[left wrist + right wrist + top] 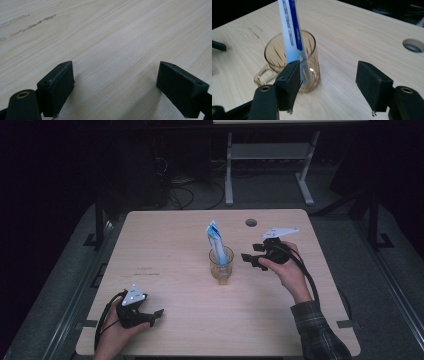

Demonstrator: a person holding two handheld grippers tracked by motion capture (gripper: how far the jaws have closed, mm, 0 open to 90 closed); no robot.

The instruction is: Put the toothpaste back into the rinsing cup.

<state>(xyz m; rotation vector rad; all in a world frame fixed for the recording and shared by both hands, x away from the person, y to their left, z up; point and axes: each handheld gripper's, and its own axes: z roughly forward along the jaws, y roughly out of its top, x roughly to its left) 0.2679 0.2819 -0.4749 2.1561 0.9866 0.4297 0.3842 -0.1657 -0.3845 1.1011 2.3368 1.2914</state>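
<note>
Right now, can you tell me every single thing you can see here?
Table: one, light wood, in the middle of the room.
Glass mug: one, clear amber with a handle, standing mid-table.
Tube: one, white and blue, standing upright in the glass mug.
Cable hole: one, round, near the table's far edge.
Desk frame: one, grey, on the floor beyond the table.
Left gripper: one, black, near the table's near left corner, fingers open over bare wood.
Right gripper: one, black, right of the glass mug, fingers open, nothing between them.
</note>
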